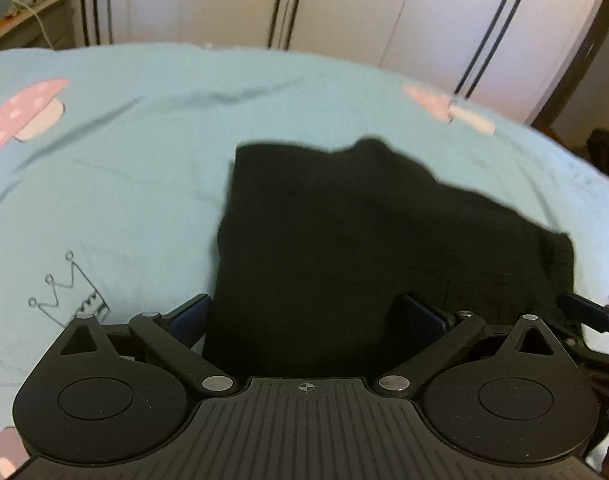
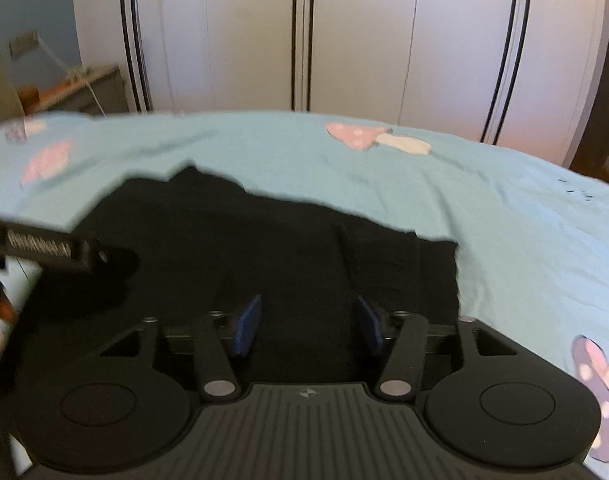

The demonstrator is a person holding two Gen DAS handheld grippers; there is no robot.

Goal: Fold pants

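Observation:
The black pants [image 1: 344, 232] lie in a folded bundle on the light blue bedsheet [image 1: 136, 152]. They also show in the right wrist view [image 2: 264, 248], with a ragged far edge. My left gripper [image 1: 306, 318] is open, its blue pads wide apart at the near edge of the pants, with cloth between them. My right gripper [image 2: 308, 326] is open over the near part of the pants, nothing held. The right gripper's tip shows at the right edge of the left wrist view [image 1: 588, 310]. The left gripper's body shows at the left of the right wrist view [image 2: 44, 250].
The sheet has pink mushroom prints [image 1: 24, 114] and a drawn crown [image 1: 68, 292]. White wardrobe doors [image 2: 344, 40] stand behind the bed. A side table with a white cable [image 1: 28, 20] is at the back left. A dark chair [image 1: 604, 148] stands at the far right.

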